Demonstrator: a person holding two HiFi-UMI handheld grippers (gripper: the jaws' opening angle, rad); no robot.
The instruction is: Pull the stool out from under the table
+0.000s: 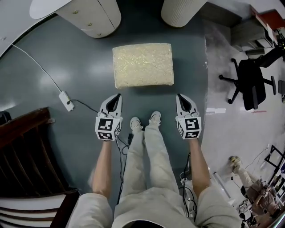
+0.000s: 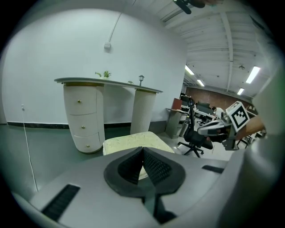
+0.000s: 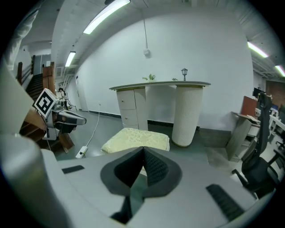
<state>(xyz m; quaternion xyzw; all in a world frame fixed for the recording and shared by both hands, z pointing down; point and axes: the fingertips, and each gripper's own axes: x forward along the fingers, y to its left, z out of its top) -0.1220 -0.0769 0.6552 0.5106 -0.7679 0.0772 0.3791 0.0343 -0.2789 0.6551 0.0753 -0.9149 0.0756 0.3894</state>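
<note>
Before the table [image 1: 95, 20], stool [image 1: 142, 64] lengthwise left-right.

From the person's shoes [image 1: 155, 117], the stool [image 1: 143, 65] stands on the floor at 12 o'clock, in front of the table [image 3: 160, 83]. Beyond the stool, the table's drawer pedestal [image 1: 91, 18] stands at 11 and its round pedestal [image 1: 182, 11] at 1. The left gripper [image 1: 117, 96] hangs at the stool's 7 and the right gripper [image 1: 180, 96] at its 5, both apart from it. A power strip [image 1: 66, 100] lies at 10, an office chair [image 1: 249, 82] at 2 and a staircase [image 1: 26, 151] at 8.
</note>
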